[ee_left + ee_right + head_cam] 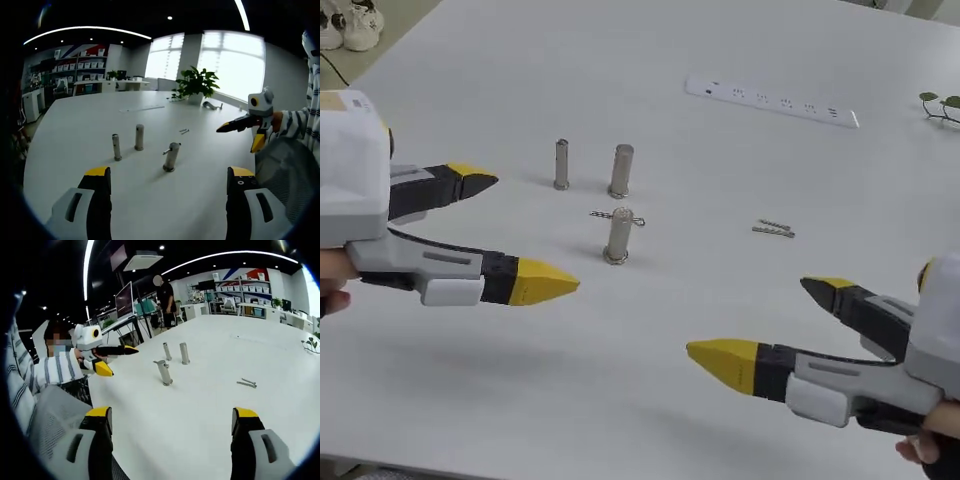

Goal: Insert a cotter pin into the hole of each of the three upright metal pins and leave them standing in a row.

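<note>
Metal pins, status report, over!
Left gripper, right gripper open, empty. Nearest grey metal pin holds wire cotter pin; slim rear pin, thick rear pin bare. Spare cotter pins loose, nothing blocking.

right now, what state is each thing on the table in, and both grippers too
left gripper, open, holding nothing
right gripper, open, holding nothing
front metal pin, upright, inserted cotter pin through its top
thin metal pin, upright, no cotter pin in it
rear thick metal pin, upright, no cotter pin in it
loose cotter pins, lying flat, apart from the metal pins
power strip, lying flat, nothing plugged in
</note>
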### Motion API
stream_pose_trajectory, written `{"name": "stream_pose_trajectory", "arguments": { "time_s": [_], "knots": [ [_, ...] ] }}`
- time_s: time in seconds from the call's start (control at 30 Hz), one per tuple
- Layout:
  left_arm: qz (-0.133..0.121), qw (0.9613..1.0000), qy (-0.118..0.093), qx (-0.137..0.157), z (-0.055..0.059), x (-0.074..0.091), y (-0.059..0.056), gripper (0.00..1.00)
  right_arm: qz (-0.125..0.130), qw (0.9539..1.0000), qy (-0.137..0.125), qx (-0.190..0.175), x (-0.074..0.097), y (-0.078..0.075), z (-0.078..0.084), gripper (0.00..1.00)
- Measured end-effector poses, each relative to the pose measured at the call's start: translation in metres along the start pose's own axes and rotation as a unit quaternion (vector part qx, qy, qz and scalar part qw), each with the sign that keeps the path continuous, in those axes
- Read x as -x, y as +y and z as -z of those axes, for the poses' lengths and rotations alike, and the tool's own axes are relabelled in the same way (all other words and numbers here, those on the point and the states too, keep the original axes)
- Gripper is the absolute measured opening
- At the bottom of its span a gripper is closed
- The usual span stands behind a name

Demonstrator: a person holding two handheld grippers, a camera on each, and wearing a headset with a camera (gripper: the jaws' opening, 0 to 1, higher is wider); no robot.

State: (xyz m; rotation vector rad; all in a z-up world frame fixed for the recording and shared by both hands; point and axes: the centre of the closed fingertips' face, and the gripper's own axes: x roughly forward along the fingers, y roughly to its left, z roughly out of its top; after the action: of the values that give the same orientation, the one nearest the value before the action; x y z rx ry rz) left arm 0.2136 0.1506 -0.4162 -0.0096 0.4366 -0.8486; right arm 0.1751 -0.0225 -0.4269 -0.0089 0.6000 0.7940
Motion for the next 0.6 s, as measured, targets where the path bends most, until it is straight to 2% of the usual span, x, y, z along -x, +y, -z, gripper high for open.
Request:
{"name": "stream_pose_trajectory", "arguments": {
  "time_s": [0.13, 0.27, 0.43, 0.6],
  "knots": [
    [0.003, 1.0000, 0.002, 0.000, 0.000, -0.002, -0.002, 0.95, 0.007, 0.9999, 0.007, -0.004, 0.003, -0.002, 0.005, 0.98],
    [-0.003, 1.0000, -0.002, 0.007, -0.003, -0.007, 0.002, 0.91, 0.024, 0.9997, 0.002, 0.003, 0.007, -0.007, 0.000, 0.98],
    [-0.031, 0.9992, -0.022, 0.013, -0.014, -0.011, 0.017, 0.86, 0.038, 0.9993, -0.001, 0.002, 0.011, -0.012, -0.005, 0.98],
    [-0.079, 0.9963, -0.034, 0.010, -0.025, -0.016, 0.041, 0.83, 0.050, 0.9988, -0.003, 0.005, 0.016, -0.017, -0.007, 0.98]
  ]
}}
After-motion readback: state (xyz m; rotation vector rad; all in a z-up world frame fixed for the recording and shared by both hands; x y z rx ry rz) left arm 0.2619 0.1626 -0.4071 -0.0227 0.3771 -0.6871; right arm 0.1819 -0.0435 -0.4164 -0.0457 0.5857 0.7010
